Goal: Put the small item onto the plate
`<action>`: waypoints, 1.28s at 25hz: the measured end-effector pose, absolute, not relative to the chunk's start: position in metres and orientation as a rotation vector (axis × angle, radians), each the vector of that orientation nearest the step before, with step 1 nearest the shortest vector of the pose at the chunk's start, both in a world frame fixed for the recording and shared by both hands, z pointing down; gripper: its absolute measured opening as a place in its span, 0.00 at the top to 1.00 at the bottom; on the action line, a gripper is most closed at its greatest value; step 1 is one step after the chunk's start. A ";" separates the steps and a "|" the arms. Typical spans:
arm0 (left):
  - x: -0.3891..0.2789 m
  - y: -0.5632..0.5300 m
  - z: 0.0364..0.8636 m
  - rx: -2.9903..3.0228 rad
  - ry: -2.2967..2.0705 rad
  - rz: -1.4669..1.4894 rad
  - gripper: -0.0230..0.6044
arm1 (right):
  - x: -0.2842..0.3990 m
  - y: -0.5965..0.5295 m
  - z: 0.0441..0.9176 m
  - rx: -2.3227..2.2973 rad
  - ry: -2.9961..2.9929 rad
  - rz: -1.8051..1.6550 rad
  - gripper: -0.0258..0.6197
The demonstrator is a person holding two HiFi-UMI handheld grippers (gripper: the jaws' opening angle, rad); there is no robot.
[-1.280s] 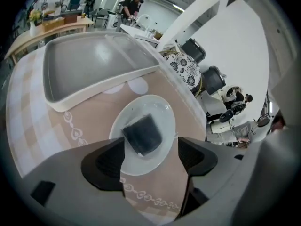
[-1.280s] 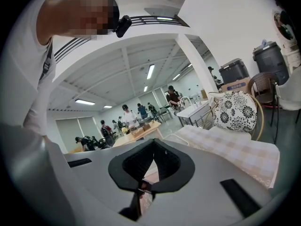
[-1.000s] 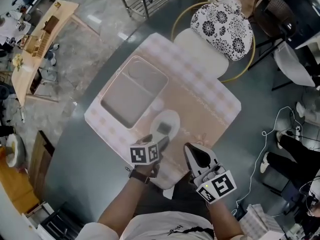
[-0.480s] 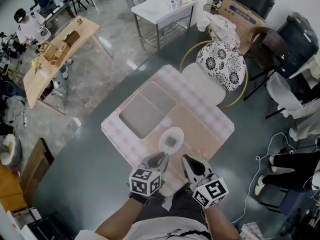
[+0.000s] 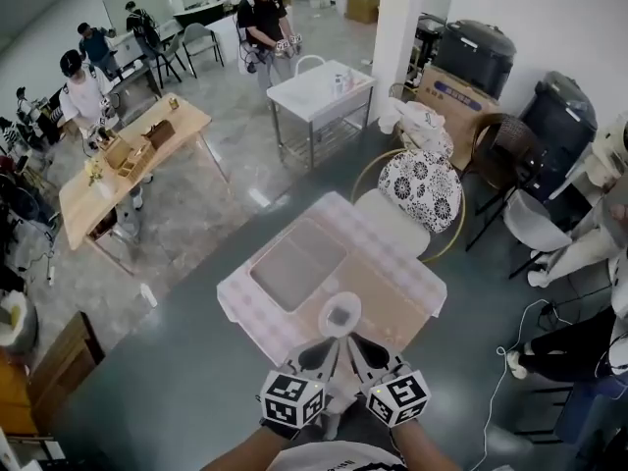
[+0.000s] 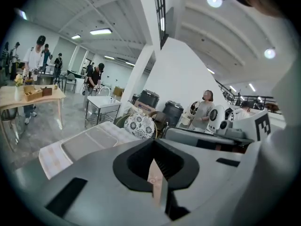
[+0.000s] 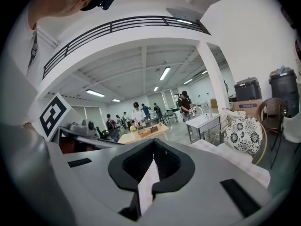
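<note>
Two arms come up from the bottom of the head view, the left arm (image 5: 238, 448) and the right arm (image 5: 418, 447). They are close together, side by side. Each one holds a gripper. Both grippers point forward over the desk (image 5: 186, 361) and only a little down, so their own views look far out across the big room.

There are two grippers, and each has one cube with square marks. There is one plate (image 5: 329, 324), one small item (image 5: 340, 315), one see-through tray (image 5: 297, 263) and one pink checked cloth (image 5: 392, 307). There is one chair with a flowery cushion (image 5: 420, 190) at the far side of the desk. Many people stand far off in the room.

The left gripper (image 6: 155, 179) has just been closing. Now its jaws are pressed together with nothing between them. The right gripper (image 7: 149, 174) also has its jaws pressed together, and it holds nothing.

The small item is a little grey thing. It lies in the middle of the white plate. The plate sits on the cloth, near its closest edge, just past the tips of the two grippers. Neither gripper touches the plate or the item. The tray lies on the cloth too, behind the plate and to the left.
</note>
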State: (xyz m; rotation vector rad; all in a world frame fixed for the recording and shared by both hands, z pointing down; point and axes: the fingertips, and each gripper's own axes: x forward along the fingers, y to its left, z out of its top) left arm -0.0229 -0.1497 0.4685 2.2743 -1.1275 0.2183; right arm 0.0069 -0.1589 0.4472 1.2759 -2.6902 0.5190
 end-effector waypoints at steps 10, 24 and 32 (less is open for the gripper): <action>-0.040 -0.130 0.423 2.357 -1.182 0.144 0.95 | 0.005 -0.140 0.406 1.399 -2.675 0.349 0.94; -0.042 -0.109 0.417 2.386 -1.177 0.143 0.95 | 0.004 -0.119 0.399 1.441 -2.660 0.300 0.94; -0.041 -0.107 0.424 2.369 -1.164 0.162 0.95 | 0.004 -0.117 0.403 1.445 -2.659 0.311 0.94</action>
